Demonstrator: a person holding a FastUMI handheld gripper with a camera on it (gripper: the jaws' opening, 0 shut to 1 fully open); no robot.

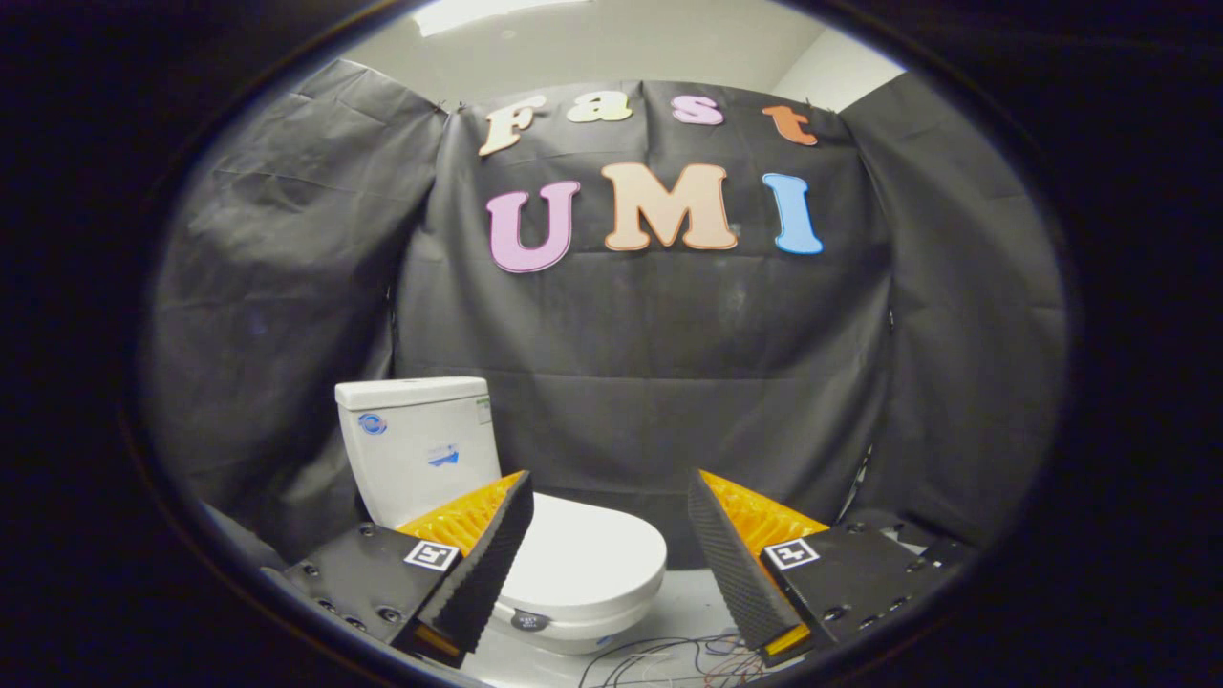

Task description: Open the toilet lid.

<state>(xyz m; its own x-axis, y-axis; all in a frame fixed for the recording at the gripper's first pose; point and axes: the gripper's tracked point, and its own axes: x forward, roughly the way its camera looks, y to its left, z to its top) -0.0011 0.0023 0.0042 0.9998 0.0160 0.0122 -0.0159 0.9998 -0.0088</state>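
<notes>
A white toilet stands on the floor against the black cloth wall, its tank (416,444) upright behind the bowl. Its white lid (588,549) lies flat and closed over the seat. The front rim of the bowl (573,633) shows below it. My gripper (609,492) is open, with a wide gap between its fingers and nothing held. The left finger (482,573) overlaps the lid's left side in the view. The right finger (731,564) is off to the right of the toilet. The lid lies between and just beyond the fingers.
Black cloth walls close in the booth behind and on both sides. Thin loose wires (669,659) lie on the pale floor in front of the toilet, near the right finger. Open floor (693,607) lies to the right of the bowl.
</notes>
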